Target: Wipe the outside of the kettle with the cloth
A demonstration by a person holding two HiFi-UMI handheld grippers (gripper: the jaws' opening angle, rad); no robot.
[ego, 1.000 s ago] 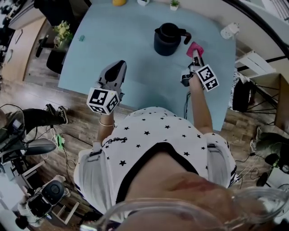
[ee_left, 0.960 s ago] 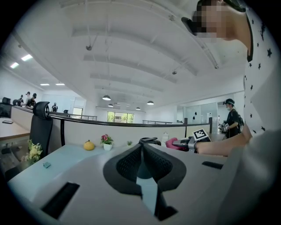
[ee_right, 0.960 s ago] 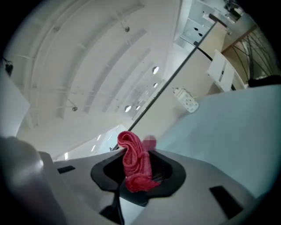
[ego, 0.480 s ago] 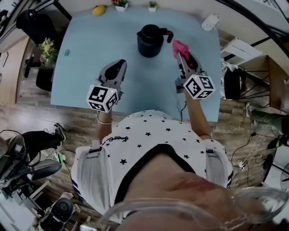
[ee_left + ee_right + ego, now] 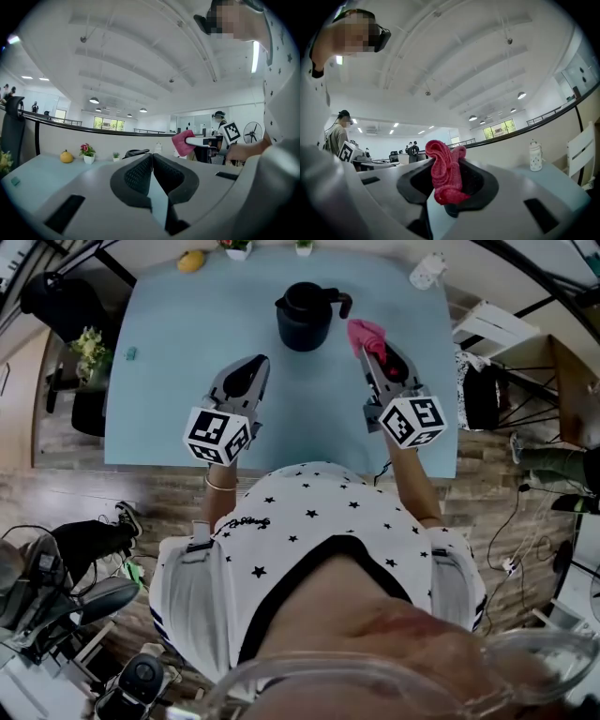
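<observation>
A dark kettle (image 5: 305,317) with its handle to the right stands at the far middle of the pale blue table (image 5: 187,352). My right gripper (image 5: 372,351) is shut on a pink cloth (image 5: 366,334), held just right of the kettle and a little nearer me. In the right gripper view the cloth (image 5: 446,177) bunches out between the jaws. My left gripper (image 5: 251,371) is shut and empty, hovering over the table in front of the kettle and to its left. From the left gripper view, the kettle's rim (image 5: 136,152) peeks over the shut jaws, with the cloth (image 5: 183,142) to the right.
A yellow fruit (image 5: 191,260) and two small potted plants (image 5: 231,245) line the table's far edge. A white bottle (image 5: 427,270) sits at the far right corner. A small green item (image 5: 131,353) lies near the left edge. A white chair (image 5: 489,329) stands right of the table.
The right gripper with the cloth has come a little closer to the kettle's right side. The head view has shifted, so the table sits further left. The left gripper holds roughly the same spot.
</observation>
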